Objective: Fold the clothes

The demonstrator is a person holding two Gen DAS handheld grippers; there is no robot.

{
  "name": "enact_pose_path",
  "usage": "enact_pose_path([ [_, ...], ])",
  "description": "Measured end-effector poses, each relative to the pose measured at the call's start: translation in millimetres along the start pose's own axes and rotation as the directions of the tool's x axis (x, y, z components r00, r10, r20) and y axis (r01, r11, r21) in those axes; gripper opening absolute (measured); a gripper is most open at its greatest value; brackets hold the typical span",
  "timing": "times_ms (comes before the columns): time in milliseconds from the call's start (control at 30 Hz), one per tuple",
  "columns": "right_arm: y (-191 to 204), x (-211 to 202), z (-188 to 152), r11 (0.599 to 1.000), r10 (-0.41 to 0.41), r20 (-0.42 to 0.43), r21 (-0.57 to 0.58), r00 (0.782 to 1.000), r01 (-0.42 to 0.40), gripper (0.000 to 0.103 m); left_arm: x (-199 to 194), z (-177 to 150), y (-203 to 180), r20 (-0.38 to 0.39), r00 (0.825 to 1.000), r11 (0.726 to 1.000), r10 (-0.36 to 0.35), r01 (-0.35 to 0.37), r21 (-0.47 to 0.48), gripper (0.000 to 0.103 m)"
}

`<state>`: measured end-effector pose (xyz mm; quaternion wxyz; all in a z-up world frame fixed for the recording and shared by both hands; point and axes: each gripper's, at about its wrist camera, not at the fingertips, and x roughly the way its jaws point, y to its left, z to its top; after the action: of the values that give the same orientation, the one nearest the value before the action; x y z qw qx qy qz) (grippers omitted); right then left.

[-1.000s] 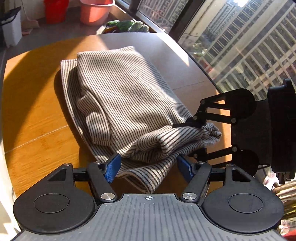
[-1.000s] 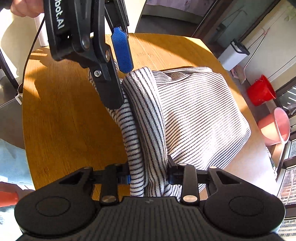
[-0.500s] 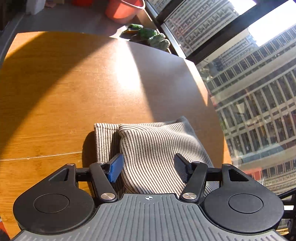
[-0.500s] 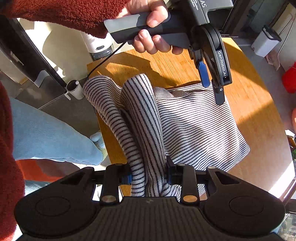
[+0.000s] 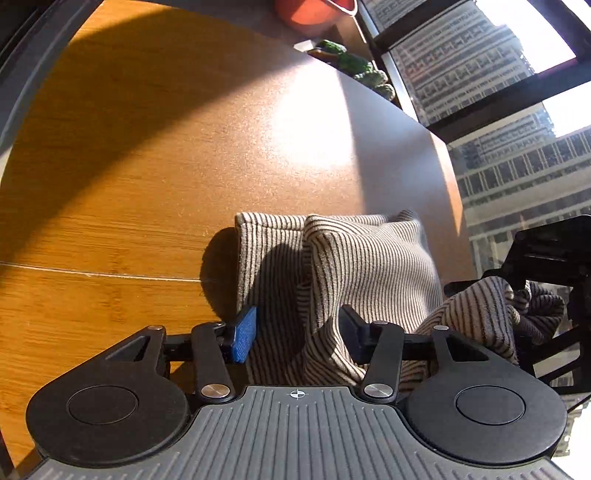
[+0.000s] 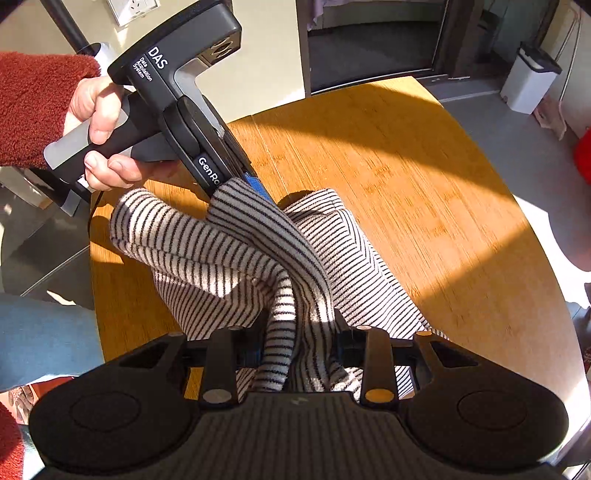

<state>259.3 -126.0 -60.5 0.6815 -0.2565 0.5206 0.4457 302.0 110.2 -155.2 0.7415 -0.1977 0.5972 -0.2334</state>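
Note:
A black-and-white striped garment (image 5: 373, 266) lies partly folded on the round wooden table (image 5: 129, 206). My left gripper (image 5: 297, 338) has cloth between its fingers, which stand a little apart around a fold. In the right wrist view the left gripper (image 6: 255, 184) has its tips in a raised fold of the garment (image 6: 229, 251). My right gripper (image 6: 295, 349) is shut on a bunched edge of the garment and holds it above the table. The right gripper shows at the right edge of the left wrist view (image 5: 546, 266), with cloth in it.
The table edge (image 5: 454, 192) runs close to a large window. A red bucket (image 5: 310, 14) and green plants (image 5: 362, 70) stand on the floor beyond. A white bin (image 6: 528, 85) stands past the far side. The person's legs (image 6: 40, 332) are by the table's left side.
Both grippers have lifted the garment's near part and carried it over the rest. The left gripper has come down onto the cloth and narrowed around a fold.

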Motion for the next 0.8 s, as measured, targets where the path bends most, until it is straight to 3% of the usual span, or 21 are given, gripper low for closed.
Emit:
enact_pose_path([
  [167,-49,25,-14,0.973,0.094,0.020,0.211,0.995,-0.097,0.033,-44,-3,-5,0.173,0.983,0.998,-0.068,0.067,0.013,0.068],
  [333,-65,36,-19,0.950,0.132,0.065,0.277,0.989,-0.145,0.035,-55,5,-29,0.231,0.965,0.991,-0.127,0.112,0.075,0.070],
  [400,-63,36,-19,0.949,0.137,0.074,0.276,0.988,-0.152,0.035,-58,9,-42,0.259,0.962,0.991,-0.088,0.059,0.117,0.074],
  [500,-44,18,-19,0.971,0.135,0.091,0.188,0.987,-0.150,0.032,-32,18,-43,0.176,0.983,0.992,-0.051,0.029,0.121,0.076],
  [600,-24,-3,-21,0.969,0.190,0.113,0.140,0.975,-0.205,0.030,-6,27,-44,0.090,0.996,0.992,-0.013,0.002,0.125,0.075],
  [667,-10,-20,-24,0.960,0.248,0.108,0.107,0.963,-0.259,0.030,12,33,-45,0.032,0.999,0.991,0.013,-0.017,0.129,0.070],
  [800,10,-46,-26,0.937,0.335,0.104,0.074,0.937,-0.343,0.028,44,36,-46,-0.075,0.995,0.986,0.064,-0.051,0.161,0.047],
])
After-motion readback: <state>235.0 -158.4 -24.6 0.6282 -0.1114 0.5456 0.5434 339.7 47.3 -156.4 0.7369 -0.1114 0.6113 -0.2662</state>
